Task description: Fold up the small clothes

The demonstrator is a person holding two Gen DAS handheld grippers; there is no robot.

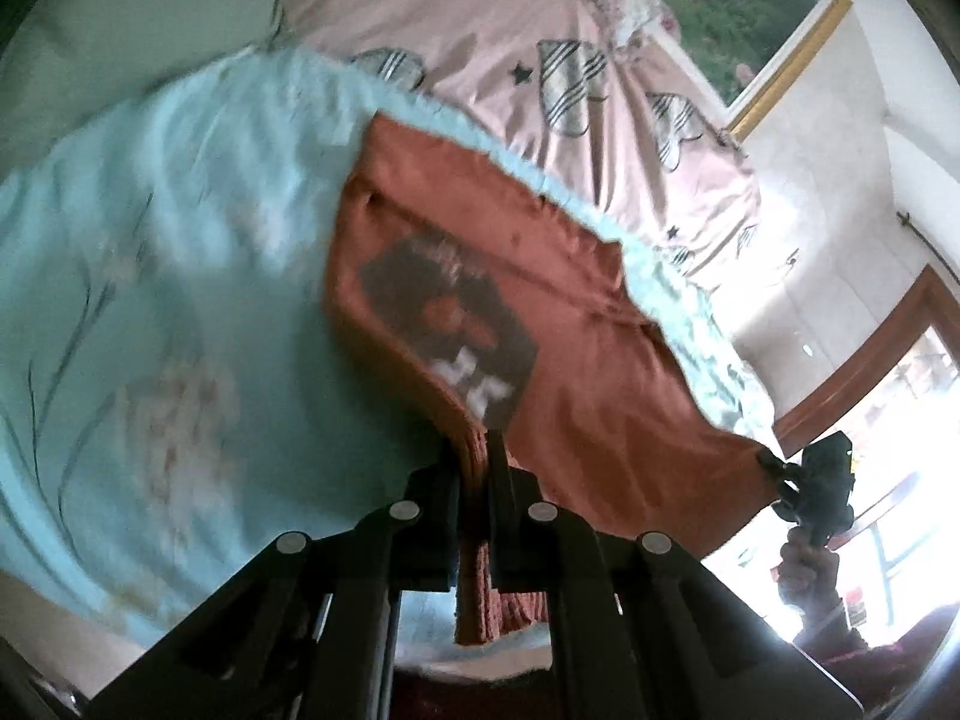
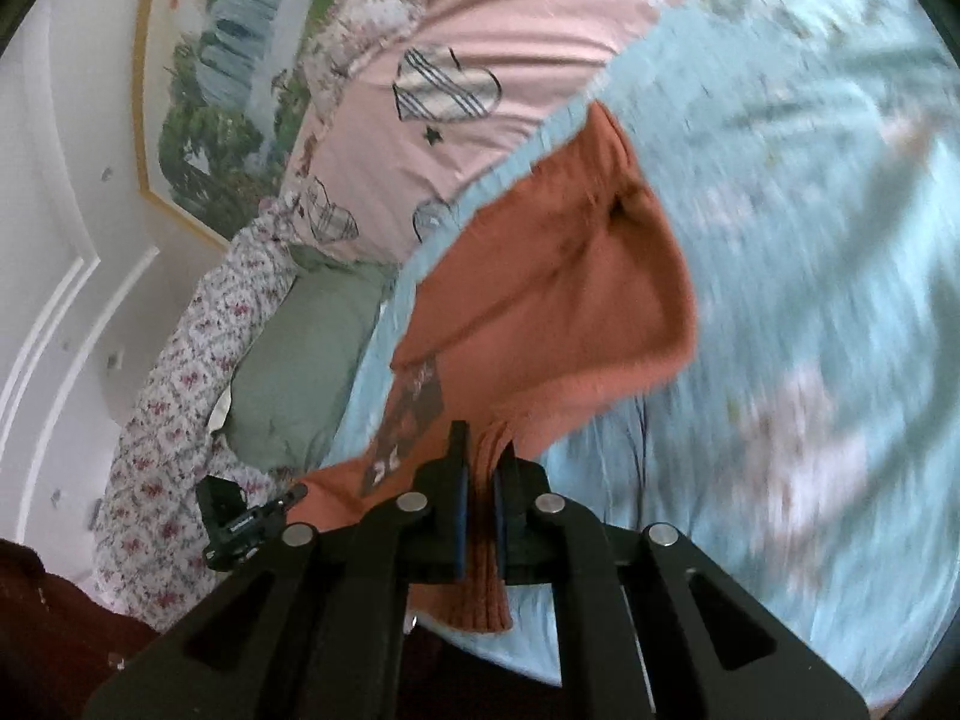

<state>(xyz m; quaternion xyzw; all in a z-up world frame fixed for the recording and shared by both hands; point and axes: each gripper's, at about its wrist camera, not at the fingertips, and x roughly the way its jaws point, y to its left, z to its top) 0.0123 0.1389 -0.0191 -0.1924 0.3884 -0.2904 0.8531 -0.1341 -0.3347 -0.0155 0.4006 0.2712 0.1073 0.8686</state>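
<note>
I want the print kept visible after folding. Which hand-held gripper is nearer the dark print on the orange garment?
Left. The left hand-held gripper clamps the ribbed hem just below the print. The right hand-held gripper clamps the hem farther along the garment, print off to its side.

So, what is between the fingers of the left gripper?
The ribbed hem of the orange garment, pinched in the left gripper. The left wrist view shows it.

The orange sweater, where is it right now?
The orange sweater hangs stretched between both grippers over the light blue bedspread: the left gripper and right gripper each clamp its ribbed hem, the pink quilt beyond.
</note>
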